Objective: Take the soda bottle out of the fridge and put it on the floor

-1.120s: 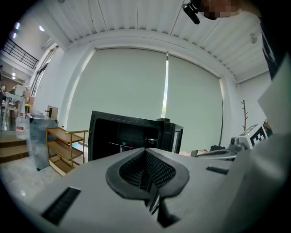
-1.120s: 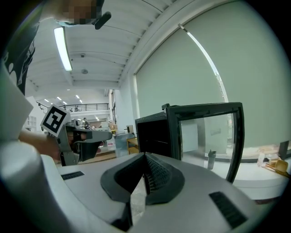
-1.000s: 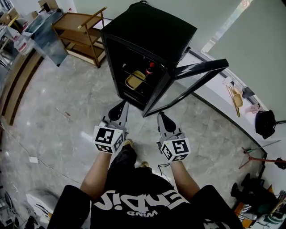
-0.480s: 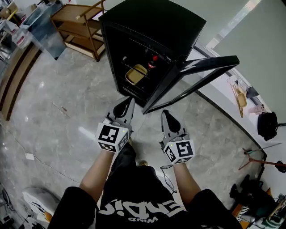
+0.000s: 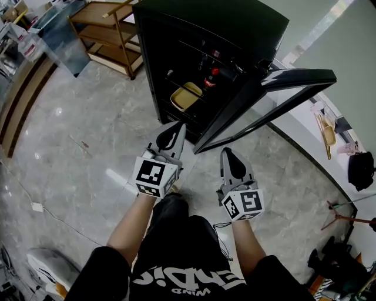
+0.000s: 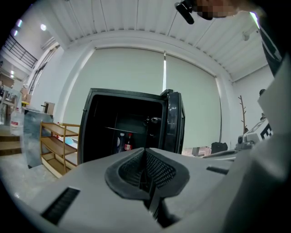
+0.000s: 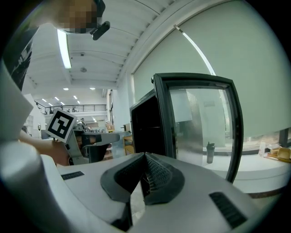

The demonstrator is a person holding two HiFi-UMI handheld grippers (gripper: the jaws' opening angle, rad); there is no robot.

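Marble floor. Black fridge stands on it, glass door swung open to the fridge's right. Wooden rack left of the fridge. Left gripper and right gripper both clenched, empty, in front of the fridge, near the door's lower edge. Yellow tray on a fridge shelf. Soda bottle upright inside the fridge, behind the tray.

Left tool and right tool closer to the open fridge, soda bottle in plainer view
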